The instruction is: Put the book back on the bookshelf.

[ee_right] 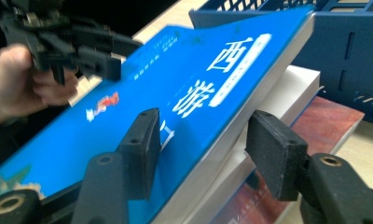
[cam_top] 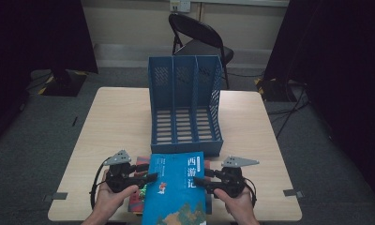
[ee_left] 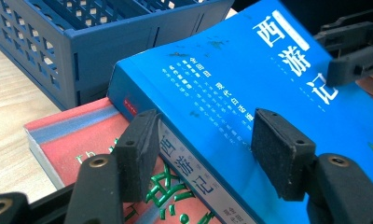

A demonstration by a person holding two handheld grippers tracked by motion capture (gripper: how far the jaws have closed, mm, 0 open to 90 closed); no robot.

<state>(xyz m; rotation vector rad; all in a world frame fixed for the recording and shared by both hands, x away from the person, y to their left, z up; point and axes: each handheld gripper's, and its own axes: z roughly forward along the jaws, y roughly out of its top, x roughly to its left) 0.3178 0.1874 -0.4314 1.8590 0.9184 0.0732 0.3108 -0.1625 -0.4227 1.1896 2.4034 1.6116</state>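
Light wooden table [cam_top: 251,126] carrying a blue three-slot file rack [cam_top: 184,101] at centre, slots open toward the near edge. Just in front of rack: blue paperback with white Chinese title [cam_top: 178,187], near end raised off a red-covered book [cam_top: 139,197] and a white-edged book [ee_right: 292,93] stacked beneath, far end close to rack base. Left gripper [ee_left: 205,149] clamped across the spine edge of the blue book, one pad on the cover, the other under the spine; right gripper [ee_right: 201,149] straddling the opposite page edge, whether pads press not discernible.
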